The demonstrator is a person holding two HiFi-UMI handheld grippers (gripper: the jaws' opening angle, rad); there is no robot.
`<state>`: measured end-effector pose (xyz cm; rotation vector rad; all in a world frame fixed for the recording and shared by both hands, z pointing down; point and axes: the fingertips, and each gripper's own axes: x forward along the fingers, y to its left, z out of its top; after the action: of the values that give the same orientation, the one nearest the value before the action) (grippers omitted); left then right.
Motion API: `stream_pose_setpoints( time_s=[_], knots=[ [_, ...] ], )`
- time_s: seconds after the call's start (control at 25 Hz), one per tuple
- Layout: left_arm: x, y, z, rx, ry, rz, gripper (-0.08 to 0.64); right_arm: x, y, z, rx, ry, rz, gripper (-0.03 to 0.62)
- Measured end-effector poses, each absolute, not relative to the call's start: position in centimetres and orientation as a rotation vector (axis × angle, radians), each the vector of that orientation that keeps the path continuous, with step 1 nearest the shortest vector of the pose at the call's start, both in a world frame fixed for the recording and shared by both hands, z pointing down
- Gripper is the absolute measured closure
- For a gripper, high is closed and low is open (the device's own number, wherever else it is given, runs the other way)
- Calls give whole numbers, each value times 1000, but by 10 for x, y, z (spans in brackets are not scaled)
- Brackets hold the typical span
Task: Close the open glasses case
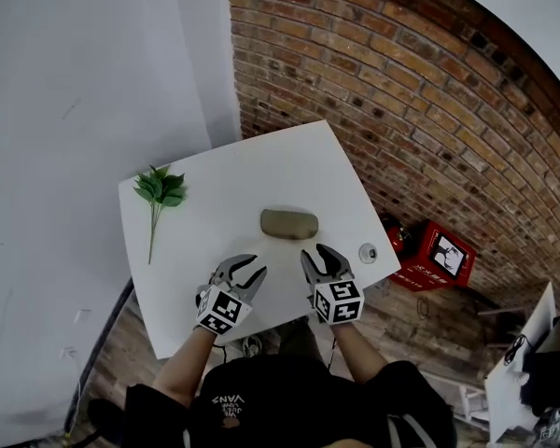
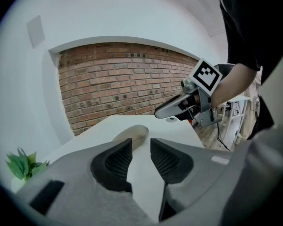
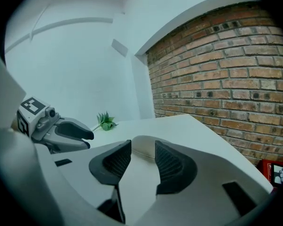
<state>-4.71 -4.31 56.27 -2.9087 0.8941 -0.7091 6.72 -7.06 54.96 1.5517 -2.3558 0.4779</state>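
Note:
The olive-tan glasses case [image 1: 289, 222] lies on the white table [image 1: 261, 161] with its lid down, seen as a smooth oval shell. In the left gripper view the case [image 2: 131, 134] lies just beyond my left gripper [image 2: 140, 147], whose jaws stand apart with nothing between them. My right gripper [image 3: 143, 158] is likewise open and empty, with the case [image 3: 142, 142] a short way past its tips. In the head view both the left gripper [image 1: 249, 269] and the right gripper [image 1: 315, 256] hover near the table's front edge, short of the case and not touching it.
A green leafy sprig [image 1: 161, 189] lies at the table's left side. A small round object [image 1: 368, 252] sits near the right front corner. A brick wall [image 1: 429, 110] runs behind and to the right. A red crate [image 1: 434, 255] stands on the floor right of the table.

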Motion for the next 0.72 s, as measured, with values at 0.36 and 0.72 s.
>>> stream_pose_setpoints(
  time_s=[0.36, 0.72],
  knots=[
    [-78, -6, 521, -2902, 960, -525, 542, 52, -17, 523, 1646, -2366, 407, 558],
    [-87, 28, 504, -2912, 1011, -475, 549, 51, 25, 502, 1644, -2390, 352, 592]
  ],
)
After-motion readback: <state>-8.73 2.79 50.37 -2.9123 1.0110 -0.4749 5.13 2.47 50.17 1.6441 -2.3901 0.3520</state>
